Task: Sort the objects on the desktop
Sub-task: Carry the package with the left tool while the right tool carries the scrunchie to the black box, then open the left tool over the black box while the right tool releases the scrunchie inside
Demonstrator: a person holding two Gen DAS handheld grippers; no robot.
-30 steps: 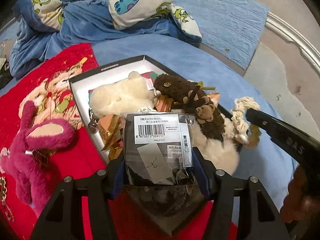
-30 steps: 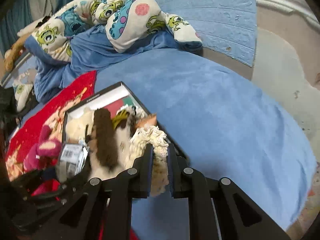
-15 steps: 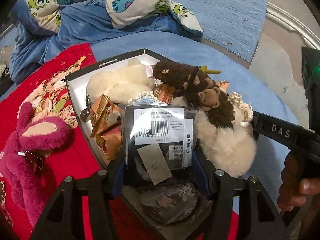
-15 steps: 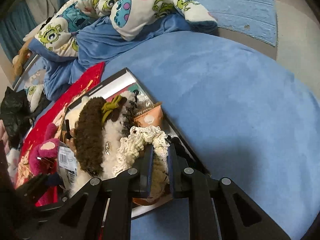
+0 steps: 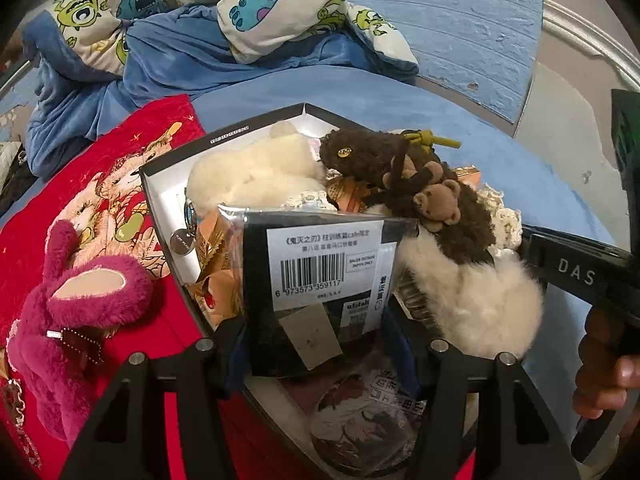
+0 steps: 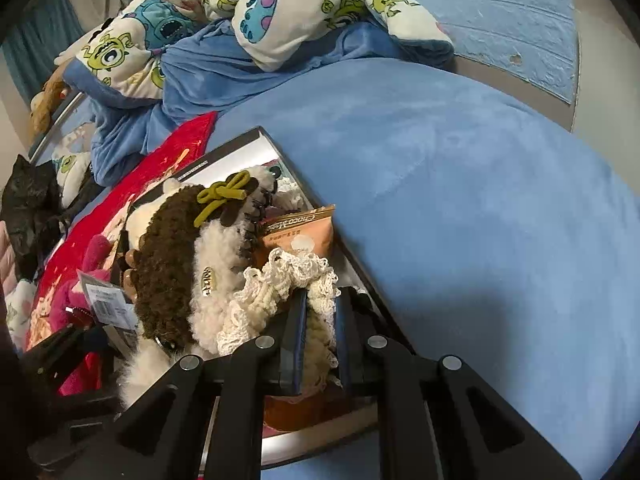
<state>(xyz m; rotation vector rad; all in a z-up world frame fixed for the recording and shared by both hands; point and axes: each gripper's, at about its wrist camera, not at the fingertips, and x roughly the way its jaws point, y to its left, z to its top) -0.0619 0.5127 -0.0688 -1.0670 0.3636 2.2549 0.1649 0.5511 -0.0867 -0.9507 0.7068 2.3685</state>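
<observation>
My left gripper (image 5: 316, 316) is shut on a black packet (image 5: 320, 264) in clear wrap with a barcode label, held over the near corner of a black-rimmed box (image 5: 224, 136). The box holds a cream plush (image 5: 248, 176), a brown plush (image 5: 368, 152) with a small bear (image 5: 438, 204), and snack packets. My right gripper (image 6: 320, 300) is shut on a cream lace scrunchie (image 6: 288, 276), low over the box's right side (image 6: 320, 216), next to an orange packet (image 6: 300, 236). The brown plush (image 6: 168, 264) lies left of it.
A pink plush bear (image 5: 80, 312) lies on a red printed cloth (image 5: 132, 152) left of the box. A rumpled monster-print blanket (image 5: 240, 8) is heaped behind. Blue bedding (image 6: 480, 200) spreads right of the box. A hand (image 5: 608, 356) holds the right gripper's handle.
My right gripper came down with the lace scrunchie from beside the box to low inside it. My left gripper sank a little with the packet toward the box's near corner.
</observation>
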